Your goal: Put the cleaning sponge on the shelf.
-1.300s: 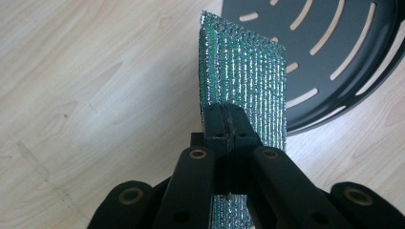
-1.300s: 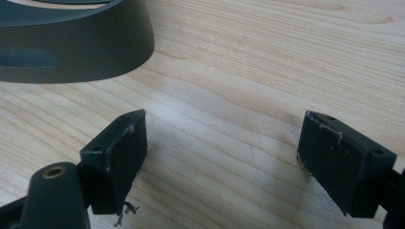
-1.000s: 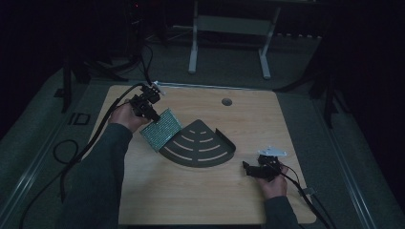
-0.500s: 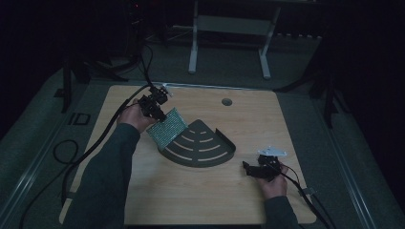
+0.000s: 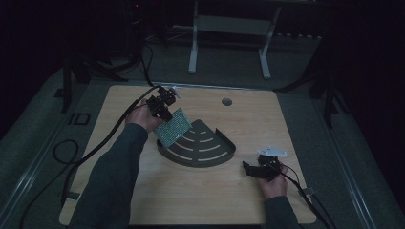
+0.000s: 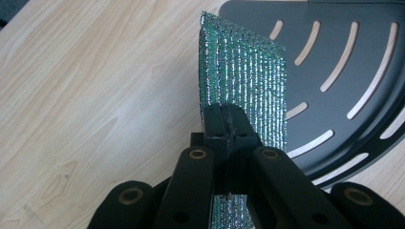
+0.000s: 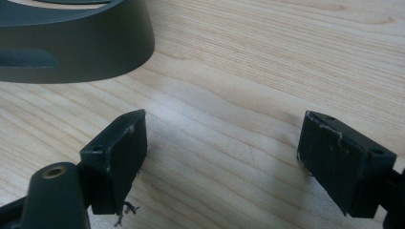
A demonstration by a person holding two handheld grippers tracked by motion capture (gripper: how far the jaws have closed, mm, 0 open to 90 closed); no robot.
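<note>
In the high view, the left gripper (image 5: 165, 106) at upper left holds a glittery green pad (image 5: 172, 127) over the left edge of a dark slotted tray (image 5: 200, 149) at the centre of the wooden table (image 5: 191, 191). The right gripper (image 5: 253, 169) rests at lower right.

In the left gripper view, the jaws are clamped on the pad (image 6: 248, 90); the tray (image 6: 344, 57) fills the upper right.

In the right gripper view, the jaws stand wide apart over bare wood (image 7: 248, 71), with the tray (image 7: 71, 43) at upper left.

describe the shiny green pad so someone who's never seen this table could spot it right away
Start at the light wooden table and find the dark fan-shaped slotted tray near its middle. At the tray's left edge, the left gripper is clamped on a flat rectangular pad, held tilted over the tray. Its glittery green, ribbed surface sets it apart from the matte dark tray.
</note>
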